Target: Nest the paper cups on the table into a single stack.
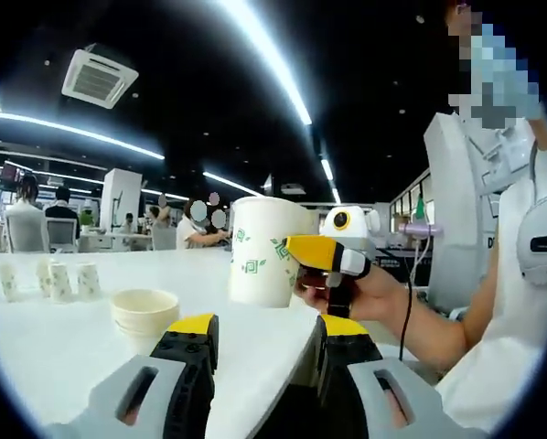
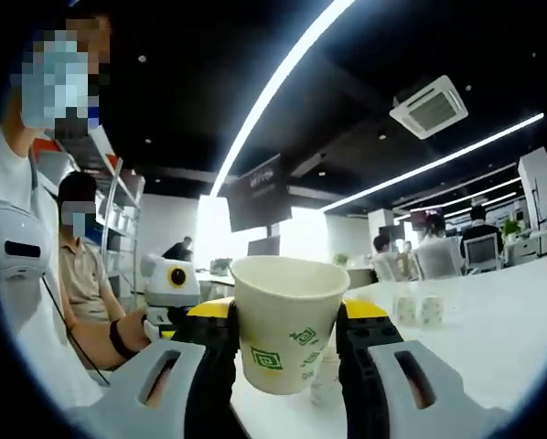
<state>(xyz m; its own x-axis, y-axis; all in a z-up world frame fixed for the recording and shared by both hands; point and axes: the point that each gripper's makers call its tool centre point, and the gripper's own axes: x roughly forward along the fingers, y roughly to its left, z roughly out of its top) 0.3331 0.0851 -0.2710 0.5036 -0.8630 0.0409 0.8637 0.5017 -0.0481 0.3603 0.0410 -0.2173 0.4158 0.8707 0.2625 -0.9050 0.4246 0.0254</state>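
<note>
Gripped between the right gripper's (image 2: 284, 340) two yellow-tipped jaws, a paper cup (image 2: 287, 320) with green markings stands upright, mouth up, raised above the white table (image 2: 502, 320). From the left gripper view, that same cup (image 1: 264, 251) appears held aloft by the right gripper (image 1: 333, 261), a hand (image 1: 370, 293) behind it. Nearer, the left gripper (image 1: 260, 343) has its jaws spread apart with nothing between them. Just beyond its left jaw a low stack of cups (image 1: 144, 311) sits on the table (image 1: 246, 347). Farther off stand several small cups (image 1: 49, 281).
</note>
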